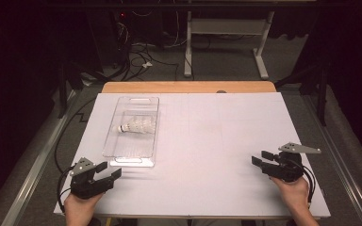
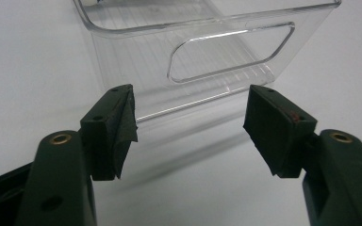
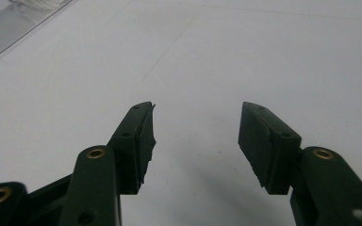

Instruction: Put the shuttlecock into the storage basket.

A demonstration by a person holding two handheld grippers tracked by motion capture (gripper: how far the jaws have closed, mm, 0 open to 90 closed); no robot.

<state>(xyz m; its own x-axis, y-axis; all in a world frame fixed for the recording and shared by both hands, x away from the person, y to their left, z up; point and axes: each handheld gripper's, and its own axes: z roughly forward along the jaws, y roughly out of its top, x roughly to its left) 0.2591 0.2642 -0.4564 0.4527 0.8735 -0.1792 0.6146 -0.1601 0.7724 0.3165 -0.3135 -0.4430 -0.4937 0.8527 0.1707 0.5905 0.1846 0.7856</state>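
Nearest the lens, two hands at the table's (image 1: 217,141) near edge, one gripper apiece. Left gripper (image 1: 107,172) down at the near left corner, jaws spread wide, nothing between them, aimed at the clear bin (image 1: 122,155) just ahead. Seen along those jaws, the bin's (image 2: 207,94) end wall with its slotted handle, close in front but not touching the pads (image 2: 122,127). Right gripper (image 1: 261,159) over at the near right, well apart from the bin, jaws parted and empty, only bare white tabletop between the pads (image 3: 259,141).

Inside that clear bin, lying on its side around the middle: a white shuttlecock (image 1: 135,126). Long axis across the bin's width, roughly left to right in the high view. Cork nose toward the left wall, feather skirt flaring toward the right wall. Bin itself a long rectangle running away from the person, on the left half of the white table top, near end just beyond the left gripper. Corner of the bin (image 3: 9,28) also glimpsed at upper left in the right gripper view.
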